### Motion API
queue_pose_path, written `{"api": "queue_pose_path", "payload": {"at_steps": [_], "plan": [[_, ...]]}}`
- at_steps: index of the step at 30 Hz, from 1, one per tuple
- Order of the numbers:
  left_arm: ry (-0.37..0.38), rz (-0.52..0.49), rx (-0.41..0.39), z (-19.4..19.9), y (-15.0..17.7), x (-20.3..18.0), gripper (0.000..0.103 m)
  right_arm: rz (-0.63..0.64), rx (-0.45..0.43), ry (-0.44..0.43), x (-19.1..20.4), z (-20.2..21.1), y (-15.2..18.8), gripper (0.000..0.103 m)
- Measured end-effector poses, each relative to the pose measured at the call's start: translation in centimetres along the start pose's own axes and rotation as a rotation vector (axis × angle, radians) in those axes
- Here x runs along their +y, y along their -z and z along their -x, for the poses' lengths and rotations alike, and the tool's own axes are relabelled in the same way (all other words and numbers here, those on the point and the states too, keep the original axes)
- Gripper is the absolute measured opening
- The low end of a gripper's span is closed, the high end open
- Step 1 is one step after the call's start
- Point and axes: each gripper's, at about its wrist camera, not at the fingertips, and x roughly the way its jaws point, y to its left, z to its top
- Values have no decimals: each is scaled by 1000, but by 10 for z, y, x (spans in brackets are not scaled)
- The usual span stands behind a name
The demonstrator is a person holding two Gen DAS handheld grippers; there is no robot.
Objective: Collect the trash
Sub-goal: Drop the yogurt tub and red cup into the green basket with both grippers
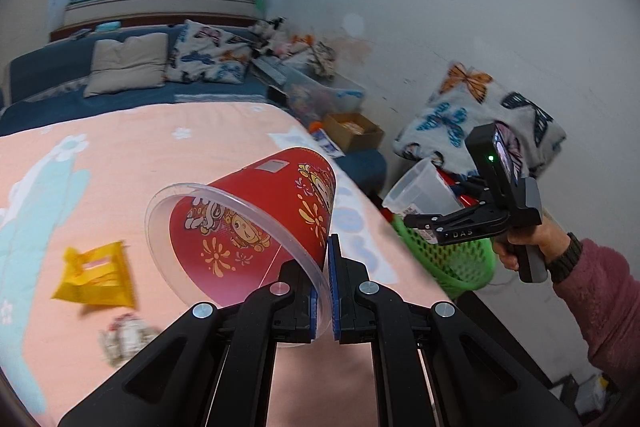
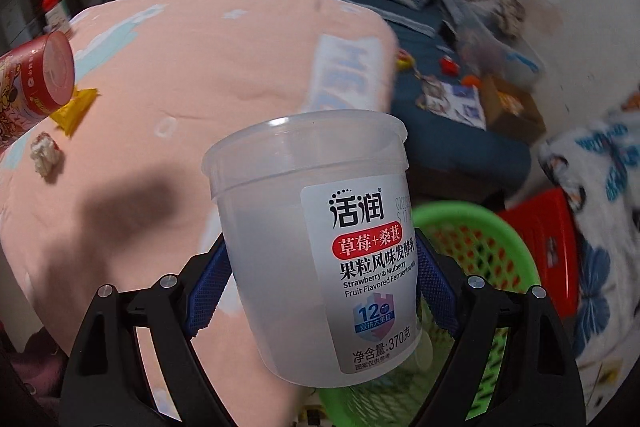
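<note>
My left gripper is shut on the clear rim of a red printed paper bucket, which hangs tilted above the pink blanket. The same bucket shows at the left edge of the right wrist view. My right gripper is shut on a clear yogurt cup with a white label, blue pads pressing its sides. In the left wrist view this right gripper holds the cup over a green mesh basket. A yellow wrapper and a crumpled paper ball lie on the blanket.
The green basket stands on the floor by the bed's corner, next to a red stool and a butterfly-print blanket. Pillows, a cardboard box and clutter line the far wall. A hand in a pink sleeve holds the right gripper.
</note>
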Motion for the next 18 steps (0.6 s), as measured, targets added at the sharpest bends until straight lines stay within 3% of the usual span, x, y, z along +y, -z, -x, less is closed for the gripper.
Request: {"api": "queue_pose_path", "payload": {"at_steps": [8,18], "plan": [[60,-75,49,-35,-7,-45,5,-171,41,82,-67,0,61,84],[116,-138,115,-78,-19,-89,5,-277,57,115,-108,-5,100,86]]}}
